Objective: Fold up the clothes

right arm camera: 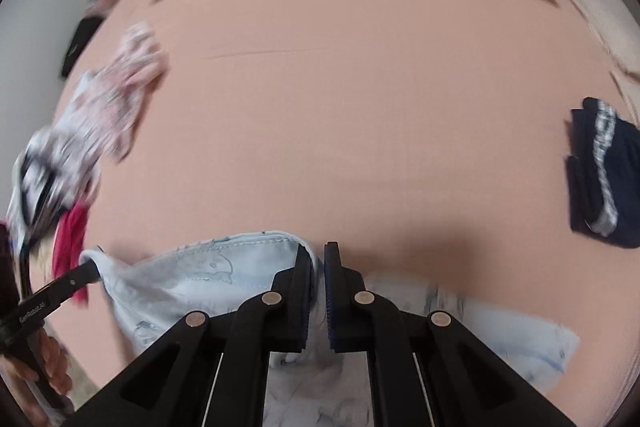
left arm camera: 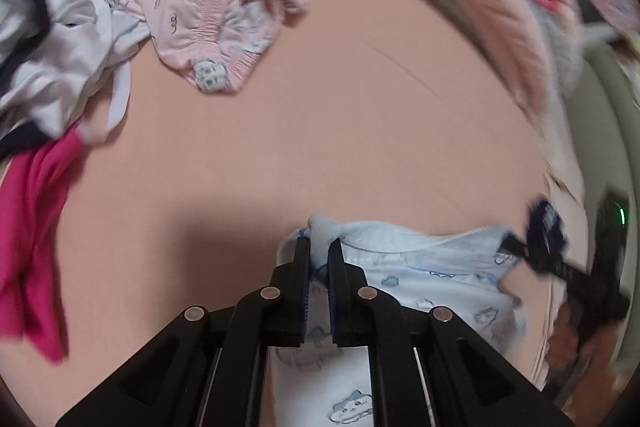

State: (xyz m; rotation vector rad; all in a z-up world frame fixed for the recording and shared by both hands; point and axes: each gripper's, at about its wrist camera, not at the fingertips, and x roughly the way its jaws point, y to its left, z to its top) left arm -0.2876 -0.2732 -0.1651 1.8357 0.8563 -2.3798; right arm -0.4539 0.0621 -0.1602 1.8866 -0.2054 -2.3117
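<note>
light blue printed garment [left arm camera: 420,267], lower centre: thin, limp, light, judged prone to sag. left gripper [left arm camera: 319,247] and right gripper [right arm camera: 318,253] clamped on top hem corners; hold there.

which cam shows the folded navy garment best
The right wrist view: the folded navy garment lies whole and fairly sharp on the pink sheet. The left wrist view shows nothing clearly identifiable as it.

free: bed sheet [right arm camera: 340,131] middle | blocked: left clothes pile [left arm camera: 60,59], possibly folded navy garment [right arm camera: 604,171] right
</note>
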